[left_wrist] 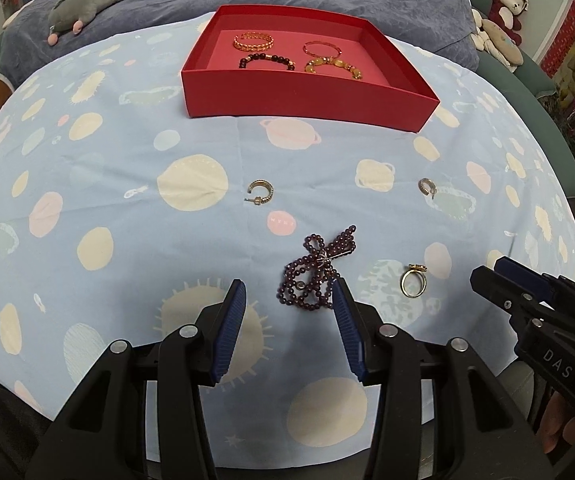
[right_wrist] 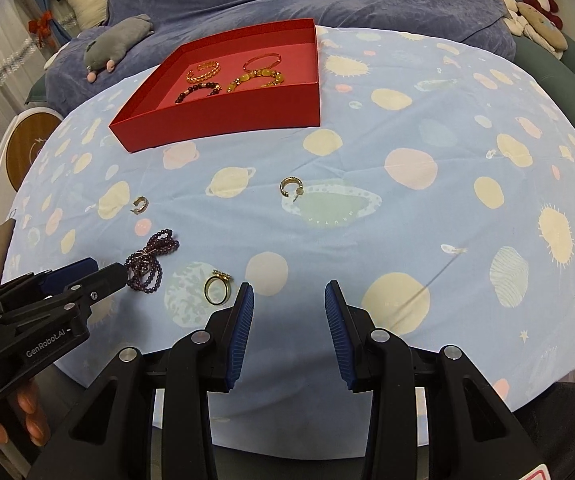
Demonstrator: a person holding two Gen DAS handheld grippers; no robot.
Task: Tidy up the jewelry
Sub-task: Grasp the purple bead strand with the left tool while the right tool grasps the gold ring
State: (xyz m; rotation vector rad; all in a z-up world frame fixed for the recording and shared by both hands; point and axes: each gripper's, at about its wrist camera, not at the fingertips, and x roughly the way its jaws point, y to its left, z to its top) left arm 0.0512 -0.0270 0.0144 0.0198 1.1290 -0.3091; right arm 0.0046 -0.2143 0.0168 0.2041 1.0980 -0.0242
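My left gripper (left_wrist: 289, 286) hangs spread and empty above the pale blue planet-print cloth (left_wrist: 127, 208), its blue ribbed pads just short of the tangled dark purple bead necklace (left_wrist: 319, 270), and my right gripper (right_wrist: 289, 288) is likewise parted and holds nothing, with the gold ring (right_wrist: 216, 286) lying just to its left. Two gold hoop earrings (left_wrist: 261, 192) (left_wrist: 426, 187) lie apart farther up the cloth. Beyond them the shallow red cardboard box (left_wrist: 307, 98) holds four bracelets (left_wrist: 265, 60) on its pink floor.
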